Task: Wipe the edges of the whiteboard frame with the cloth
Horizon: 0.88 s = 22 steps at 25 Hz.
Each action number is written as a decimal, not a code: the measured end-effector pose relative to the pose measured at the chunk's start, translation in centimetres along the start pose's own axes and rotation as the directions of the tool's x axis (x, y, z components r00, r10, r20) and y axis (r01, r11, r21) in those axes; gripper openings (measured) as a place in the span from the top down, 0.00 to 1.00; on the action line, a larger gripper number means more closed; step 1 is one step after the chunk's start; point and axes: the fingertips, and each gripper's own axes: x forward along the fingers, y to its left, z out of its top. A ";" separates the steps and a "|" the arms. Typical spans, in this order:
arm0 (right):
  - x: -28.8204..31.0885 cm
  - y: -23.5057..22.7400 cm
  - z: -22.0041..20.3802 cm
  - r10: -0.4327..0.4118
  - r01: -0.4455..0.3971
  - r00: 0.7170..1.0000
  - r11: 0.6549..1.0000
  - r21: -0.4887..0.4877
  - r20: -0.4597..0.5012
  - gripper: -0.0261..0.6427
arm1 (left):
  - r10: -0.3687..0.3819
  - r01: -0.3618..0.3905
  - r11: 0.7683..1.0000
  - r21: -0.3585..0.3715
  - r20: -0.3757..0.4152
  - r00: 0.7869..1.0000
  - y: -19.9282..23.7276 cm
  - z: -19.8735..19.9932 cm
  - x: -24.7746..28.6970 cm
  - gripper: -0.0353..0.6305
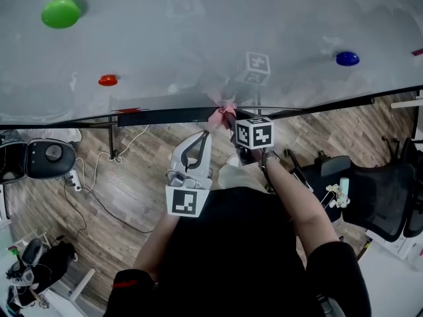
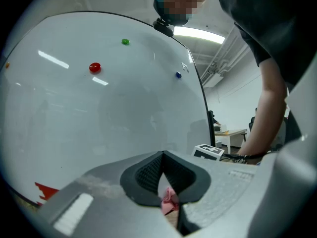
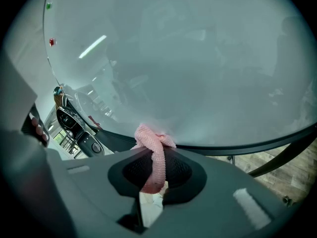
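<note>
Right tongs (image 3: 158,151) clamp the pink cloth (image 3: 148,135) against the whiteboard frame (image 3: 237,146) (green magnet (image 1: 61,12) above); left tongs (image 2: 162,155) closed, empty.

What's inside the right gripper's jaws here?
A pink cloth, pinched by the right gripper, its bunched end against the whiteboard frame. The frame stretch behind the bunch is covered.

The whiteboard (image 1: 198,38) fills the upper half of the head view, and the frame's lower edge (image 1: 165,116) runs across mid-frame. On the board, the first magnet (image 1: 61,12) sits upper left, the second magnet (image 1: 108,80) below and right of it, and the third magnet (image 1: 347,59) upper right. The cloth (image 1: 222,115) rests against the edge at centre. The right gripper (image 1: 232,123) is just below the cloth, and the left gripper (image 1: 201,137) is lower left of it. An office chair (image 1: 386,193) stands at right on the floor (image 1: 125,190).
</note>
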 end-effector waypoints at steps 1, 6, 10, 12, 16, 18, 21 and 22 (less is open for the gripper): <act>0.0 -0.1 0.0 0.002 -0.002 1.000 1.000 0.000 -0.001 0.88 | 0.003 -0.003 1.000 0.002 0.004 1.000 -0.1 0.0 0.1 0.95; -0.3 -0.4 0.0 0.013 -0.013 1.000 1.000 -0.007 -0.006 0.88 | 0.015 -0.015 1.000 0.001 -0.002 1.000 -0.6 0.0 0.4 0.95; -0.4 -0.6 0.1 0.023 -0.023 1.000 1.000 -0.011 -0.010 0.88 | 0.029 -0.029 1.000 0.002 -0.002 1.000 -0.9 0.1 0.6 0.95; -0.4 -0.7 0.1 0.025 -0.026 1.000 1.000 -0.012 -0.012 0.88 | 0.038 -0.039 0.999 -0.011 -0.010 0.999 -1.1 -0.1 0.6 0.95; -0.5 -0.9 0.0 0.033 -0.034 0.999 0.999 -0.020 -0.016 0.88 | 0.047 -0.047 0.999 -0.006 -0.017 0.999 -1.5 -0.2 0.6 0.95; -0.8 -1.1 0.0 0.039 -0.040 0.999 0.999 -0.023 -0.019 0.88 | 0.054 -0.054 0.999 -0.007 -0.019 0.998 -1.8 -0.1 0.7 0.95; -1.1 -1.4 0.1 0.045 -0.045 0.999 0.999 -0.026 -0.018 0.88 | 0.066 -0.067 0.998 -0.020 -0.032 0.997 -2.3 -0.1 0.7 0.95; -1.2 -1.4 0.2 0.046 -0.047 0.999 0.999 -0.027 -0.018 0.88 | 0.066 -0.066 0.998 -0.006 -0.024 0.998 -2.4 0.1 0.8 0.95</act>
